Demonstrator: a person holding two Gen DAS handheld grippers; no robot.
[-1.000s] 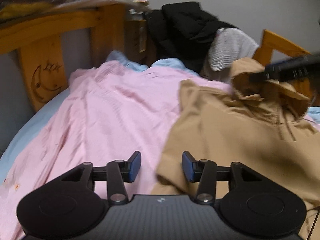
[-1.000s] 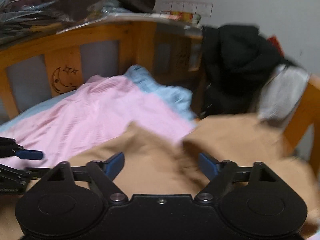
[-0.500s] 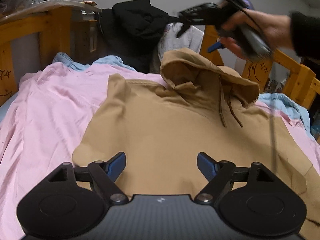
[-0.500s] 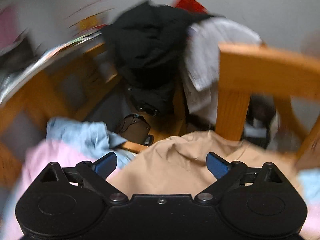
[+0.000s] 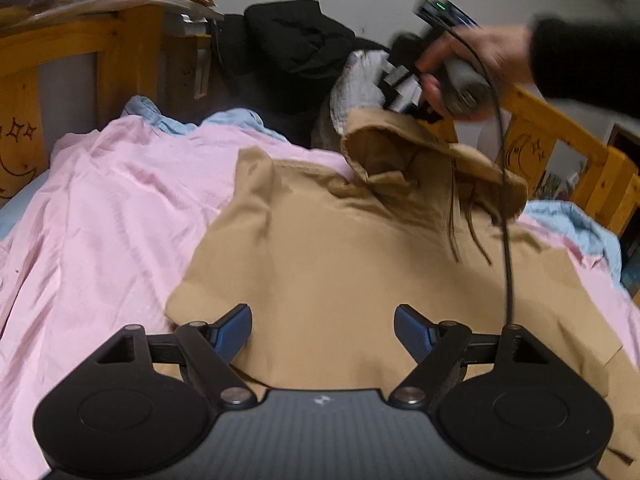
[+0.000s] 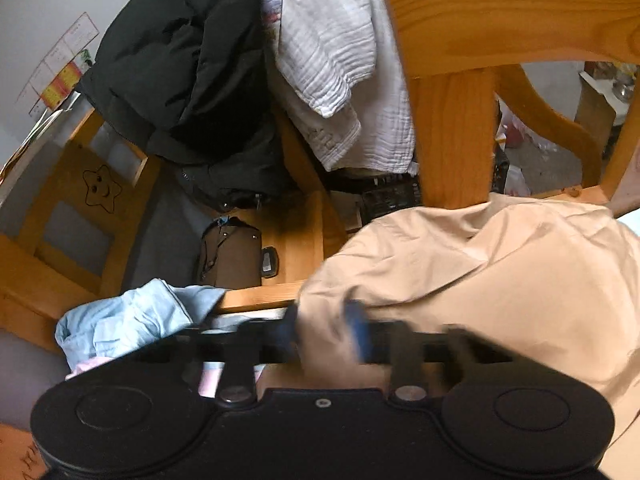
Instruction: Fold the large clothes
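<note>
A tan hoodie [image 5: 340, 264] lies front up on a pink sheet [image 5: 100, 220], with its hood [image 5: 400, 156] standing up at the far end and two drawstrings hanging below it. My left gripper [image 5: 322, 330] hovers open over the hoodie's lower body, with nothing between its blue pads. A hand [image 5: 472, 56] holds my right gripper [image 5: 412, 110] at the hood's top edge. In the right wrist view that gripper [image 6: 324, 336] is blurred. Its jaws are closing, and tan hood fabric [image 6: 480, 280] is pinched between them.
Wooden bed rails [image 5: 560, 148] [image 6: 452, 120] frame the bed. A black jacket [image 5: 296, 40] and a white cloth [image 6: 340, 72] hang past the hood. Light blue cloth [image 6: 128, 320] bunches at the mattress edge. The right gripper's cable [image 5: 506, 220] dangles across the hoodie.
The right gripper swung over to the hood, rolled, and brought its wide jaws together on the fabric. The left gripper's jaws widened and its view shifted right over the hoodie.
</note>
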